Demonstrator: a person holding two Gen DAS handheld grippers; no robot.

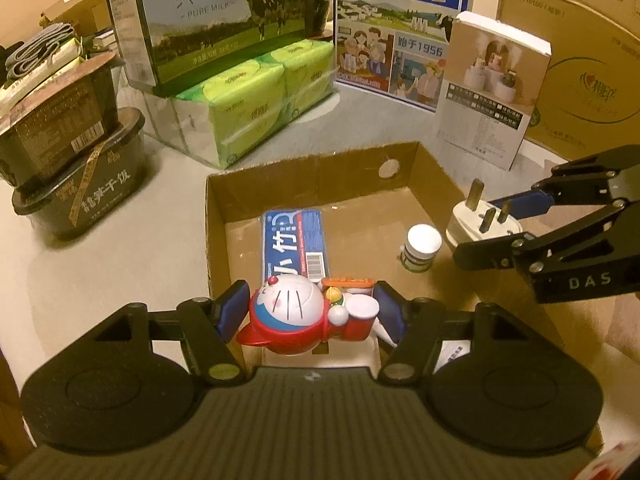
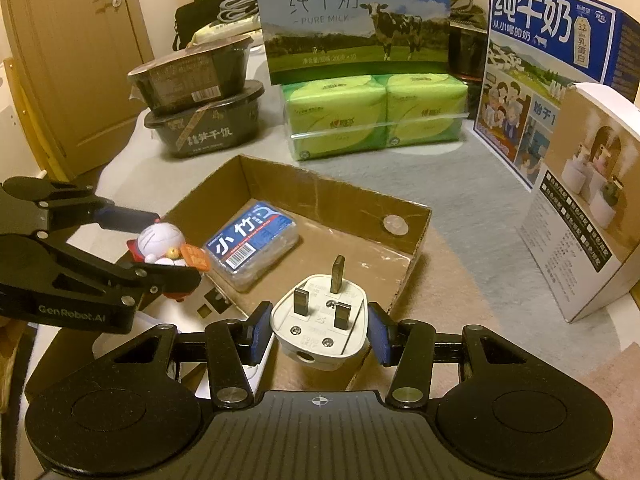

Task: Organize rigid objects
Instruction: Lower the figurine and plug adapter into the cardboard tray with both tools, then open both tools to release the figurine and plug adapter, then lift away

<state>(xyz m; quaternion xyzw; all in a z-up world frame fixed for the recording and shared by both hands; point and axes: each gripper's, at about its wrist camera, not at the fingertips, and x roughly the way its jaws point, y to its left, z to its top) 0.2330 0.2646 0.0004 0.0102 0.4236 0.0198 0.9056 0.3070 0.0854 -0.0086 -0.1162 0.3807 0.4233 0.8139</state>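
Observation:
My left gripper (image 1: 310, 314) is shut on a Doraemon figurine (image 1: 296, 312) and holds it over the near edge of a shallow cardboard tray (image 1: 320, 168). My right gripper (image 2: 318, 330) is shut on a white three-pin plug (image 2: 320, 324), prongs up, over the tray's right side. It shows in the left wrist view (image 1: 482, 226) too. A blue box in clear wrap (image 1: 294, 244) lies flat in the tray, and a small white-capped jar (image 1: 422, 246) stands right of it. The figurine also shows in the right wrist view (image 2: 166, 244).
Behind the tray stand a green tissue pack (image 1: 256, 96) under a milk carton box (image 1: 208, 20), a blue milk box (image 1: 400, 28) and a humidifier box (image 1: 492, 88). Two stacked black food bowls (image 1: 68, 160) sit at left. A large cardboard box (image 1: 580, 60) is at right.

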